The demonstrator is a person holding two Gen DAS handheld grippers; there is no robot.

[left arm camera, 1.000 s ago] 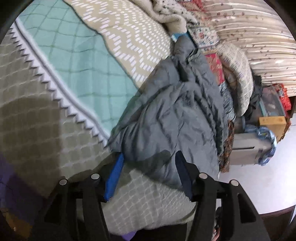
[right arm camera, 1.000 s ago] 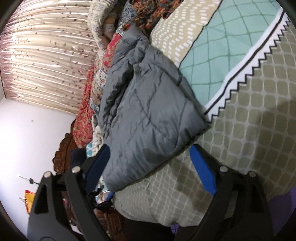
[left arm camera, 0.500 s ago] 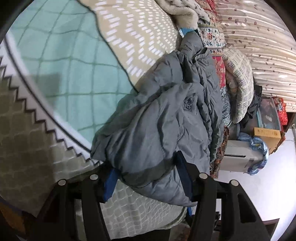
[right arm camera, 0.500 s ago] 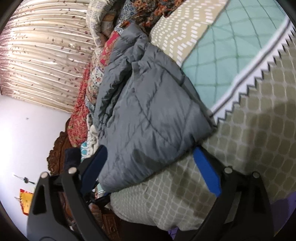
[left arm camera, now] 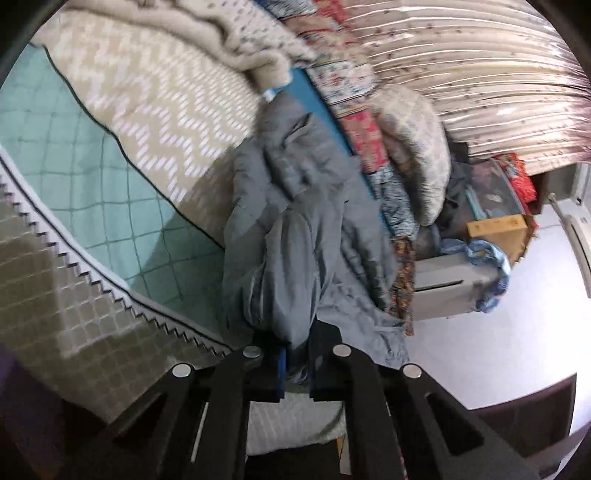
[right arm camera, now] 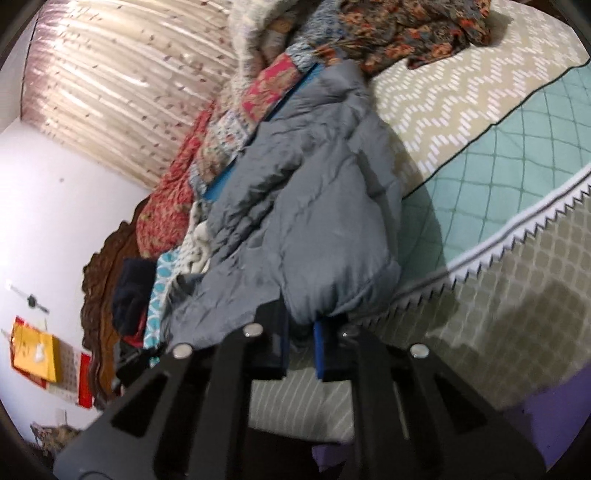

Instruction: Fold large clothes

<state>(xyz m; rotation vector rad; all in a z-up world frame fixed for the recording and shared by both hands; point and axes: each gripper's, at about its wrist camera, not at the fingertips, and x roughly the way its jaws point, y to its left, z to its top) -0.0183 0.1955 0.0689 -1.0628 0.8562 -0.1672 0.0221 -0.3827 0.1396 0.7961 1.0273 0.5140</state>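
A grey puffer jacket [left arm camera: 295, 236] lies on the patterned bedspread [left arm camera: 110, 206] near the bed's edge. My left gripper [left arm camera: 297, 354] is shut on a bunched fold at the jacket's near edge. In the right wrist view the jacket [right arm camera: 314, 229] lies the same way, and my right gripper [right arm camera: 301, 343] is shut on its near corner, just above the bedspread [right arm camera: 498, 147].
Piled quilts and patterned clothes [left arm camera: 369, 122] lie beyond the jacket by the curtain [left arm camera: 480, 55]. A cardboard box [left arm camera: 495, 229] and a grey unit [left arm camera: 443, 288] stand on the floor. A carved wooden headboard [right arm camera: 99, 280] and floral cloth [right arm camera: 406, 33] show in the right wrist view.
Both grippers were open around the jacket's near edge; both have closed on it. The jacket's edge is now bunched and lifted slightly.
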